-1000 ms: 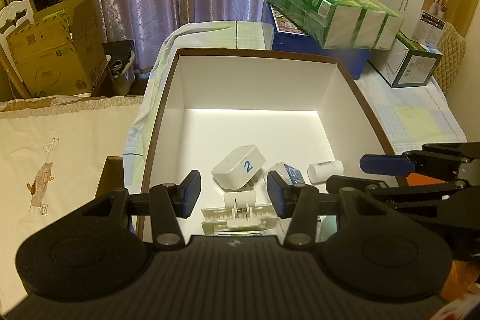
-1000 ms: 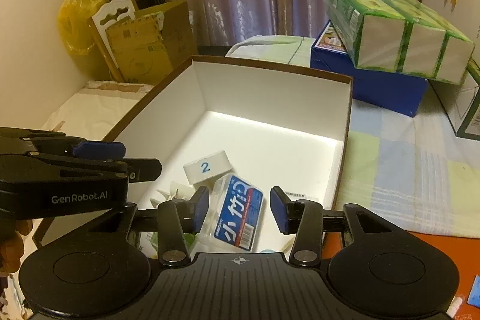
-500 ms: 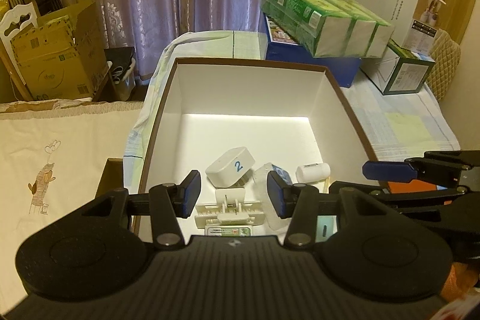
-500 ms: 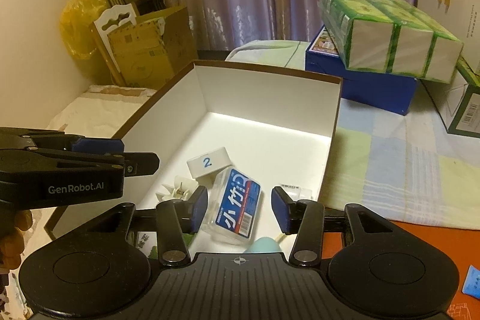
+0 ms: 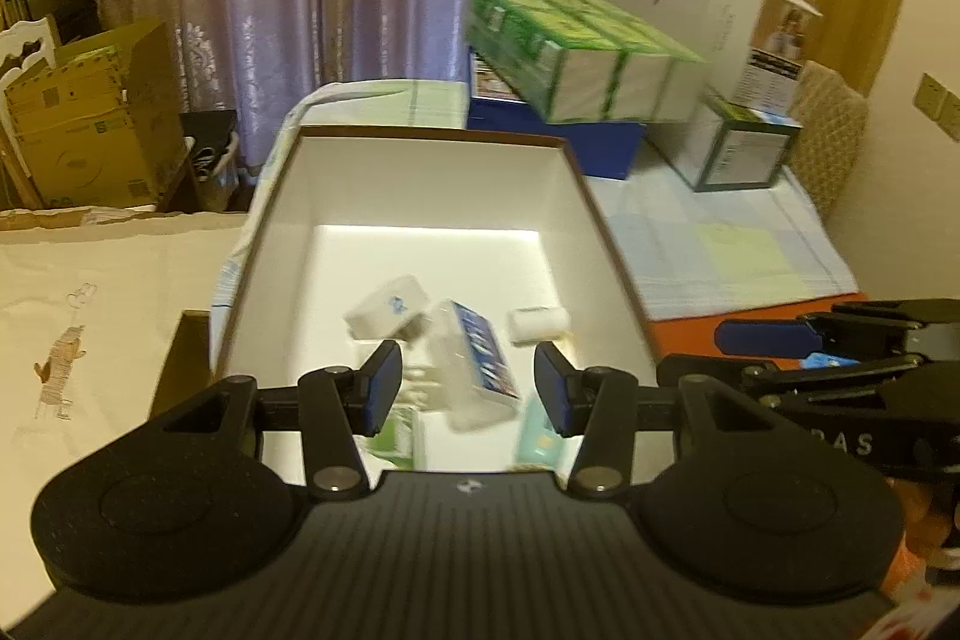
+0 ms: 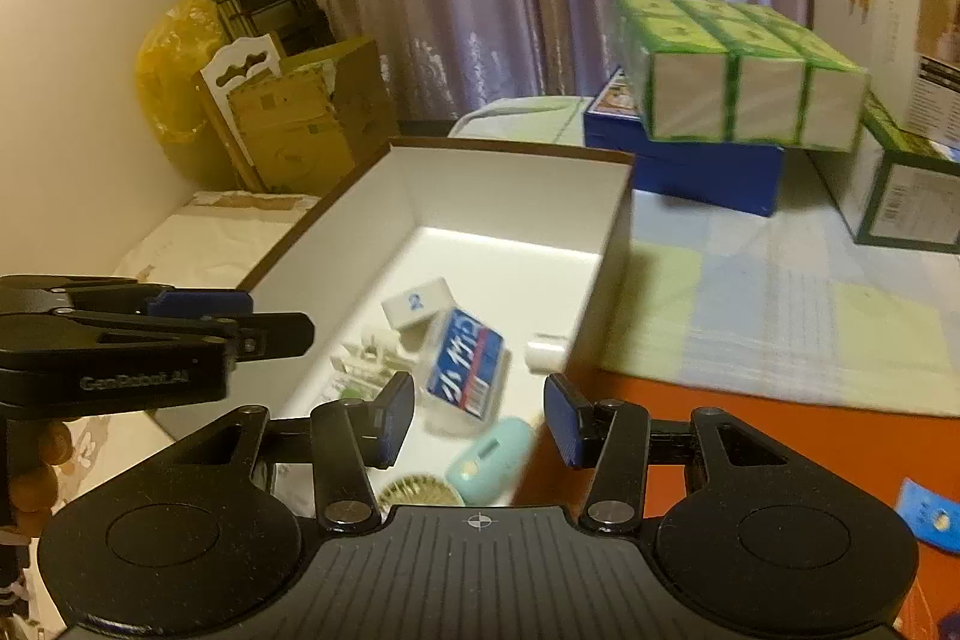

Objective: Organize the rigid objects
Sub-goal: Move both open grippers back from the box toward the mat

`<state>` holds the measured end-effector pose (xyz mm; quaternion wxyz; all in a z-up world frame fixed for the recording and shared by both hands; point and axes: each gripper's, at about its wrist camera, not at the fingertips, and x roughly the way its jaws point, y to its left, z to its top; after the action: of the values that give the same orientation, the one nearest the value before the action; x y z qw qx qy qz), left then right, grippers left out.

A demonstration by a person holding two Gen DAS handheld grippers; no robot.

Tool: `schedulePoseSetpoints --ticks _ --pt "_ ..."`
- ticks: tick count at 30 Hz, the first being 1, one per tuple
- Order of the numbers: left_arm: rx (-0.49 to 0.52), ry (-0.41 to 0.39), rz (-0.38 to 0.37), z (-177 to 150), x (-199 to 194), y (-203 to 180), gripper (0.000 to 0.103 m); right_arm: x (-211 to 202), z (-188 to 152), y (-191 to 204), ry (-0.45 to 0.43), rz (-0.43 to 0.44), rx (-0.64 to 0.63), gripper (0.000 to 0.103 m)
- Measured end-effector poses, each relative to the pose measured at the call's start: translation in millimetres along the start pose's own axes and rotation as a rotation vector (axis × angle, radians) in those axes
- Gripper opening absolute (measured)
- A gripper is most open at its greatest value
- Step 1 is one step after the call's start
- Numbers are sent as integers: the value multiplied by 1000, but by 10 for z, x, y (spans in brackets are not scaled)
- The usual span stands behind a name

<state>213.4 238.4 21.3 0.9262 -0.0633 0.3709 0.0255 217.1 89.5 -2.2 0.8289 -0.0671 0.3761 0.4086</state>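
Note:
A white box with a brown rim (image 5: 432, 135) (image 6: 510, 150) lies open below both grippers. Inside it are a white block marked 2 (image 5: 387, 307) (image 6: 417, 307), a clear case with a blue label (image 5: 477, 367) (image 6: 465, 364), a small white cylinder (image 5: 538, 324) (image 6: 546, 349), a white plastic part (image 6: 372, 358) and a mint case (image 6: 489, 460). My left gripper (image 5: 468, 388) hovers open above these things and holds nothing. My right gripper (image 6: 480, 418) is open and empty too, over the box's near right corner. Each gripper shows at the edge of the other's view.
Green tissue packs (image 6: 738, 70) sit on a blue box (image 6: 690, 172) behind the white box, with cartons (image 5: 744, 148) to the right. Cardboard boxes (image 5: 90, 112) stand at the left. A checked cloth (image 6: 780, 316) and an orange mat (image 6: 780, 448) lie to the right.
Both grippers have drawn back and risen from the box, so its near end with the mint case now shows. The things inside have not moved.

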Motion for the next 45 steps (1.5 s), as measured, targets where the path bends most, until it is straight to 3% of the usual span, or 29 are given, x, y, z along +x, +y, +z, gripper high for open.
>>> schedulePoseSetpoints --ticks 20,32,45 --pt "69 35 -159 -380 -228 -988 44 -871 -554 -632 11 -71 76 46" --pt "137 63 -232 -431 -126 -1552 44 -1172 -837 -1074 48 -123 143 47" --pt "214 112 -290 -429 187 -2194 44 -1511 -1112 -1776 77 -255 271 47"
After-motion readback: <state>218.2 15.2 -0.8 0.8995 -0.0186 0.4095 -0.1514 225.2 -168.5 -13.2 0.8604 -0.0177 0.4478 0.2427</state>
